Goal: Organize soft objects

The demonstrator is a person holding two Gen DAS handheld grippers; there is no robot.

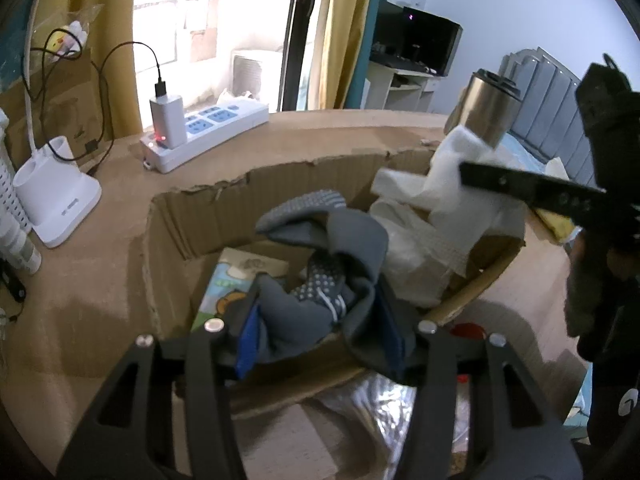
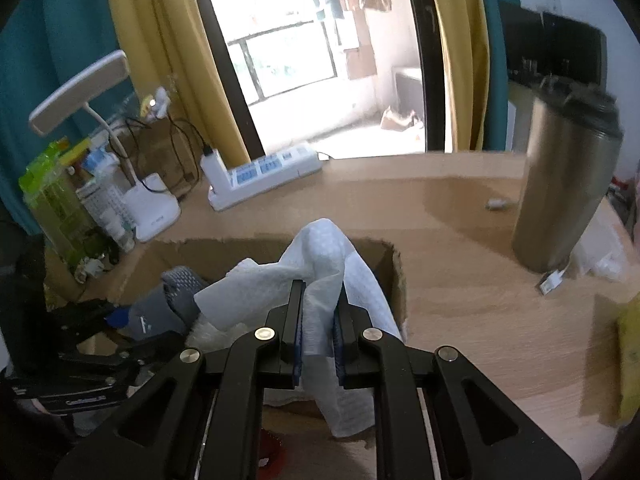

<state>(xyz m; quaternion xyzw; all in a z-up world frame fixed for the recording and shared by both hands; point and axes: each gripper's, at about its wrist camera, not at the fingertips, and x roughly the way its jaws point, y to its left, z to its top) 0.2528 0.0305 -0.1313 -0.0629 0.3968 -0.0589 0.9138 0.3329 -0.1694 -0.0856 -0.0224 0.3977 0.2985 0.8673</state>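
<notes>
1. Wooden table [image 2: 472, 296] by a bright balcony door with yellow curtains carries one torn cardboard box [image 1: 224, 200], open at the top.
2. One left gripper [image 1: 316, 332] reaches into the box; a grey dotted sock [image 1: 344, 252] lies bunched between its two blue pads, which stand somewhat apart, and whether they still press the fabric I cannot tell.
3. One picture card with a cartoon print [image 1: 228, 284] lies on the box floor just left of that gripper.
4. One right gripper [image 2: 319, 332] is clamped on a white paper towel [image 2: 320, 264], which drapes over both fingers and hangs above the box's right side, beyond and to the right of the left gripper.
5. One steel tumbler [image 2: 560, 188] stands upright well to the right of the right gripper.
6. One white power strip [image 2: 264, 176] with one charger plugged in lies beyond both grippers; one white desk lamp [image 2: 148, 200] stands far left.
</notes>
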